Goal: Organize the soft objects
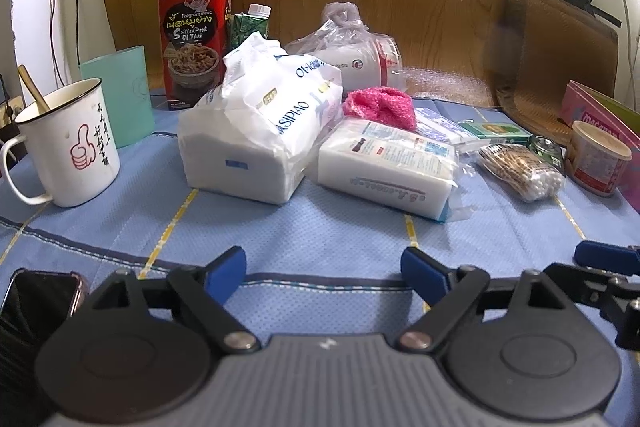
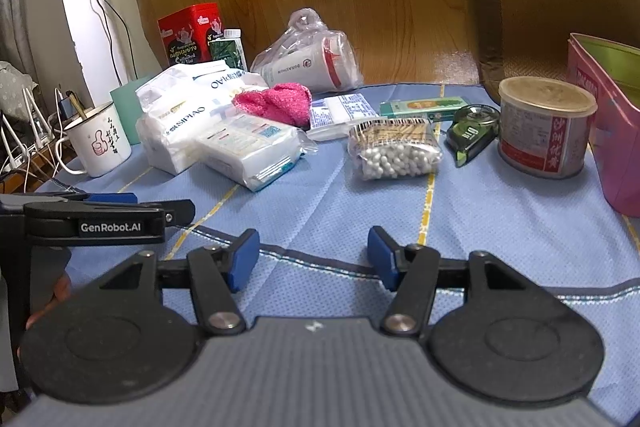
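Both tongs, left tongs (image 1: 322, 269) and right tongs (image 2: 312, 257), gape wide over the blue bench (image 2: 500, 227), gripping nothing. Ahead of them sit two tissue packs (image 1: 256, 131) touching the pink cloth (image 1: 380, 105). A white mug (image 1: 64, 143) stands left, with a cotton-swab bag (image 2: 394, 147) and tin (image 2: 546, 127) to the right.

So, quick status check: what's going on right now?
Left gripper and right gripper open, empty. Tissue packs and pink cloth untouched on the blue mat. Nothing in the way.
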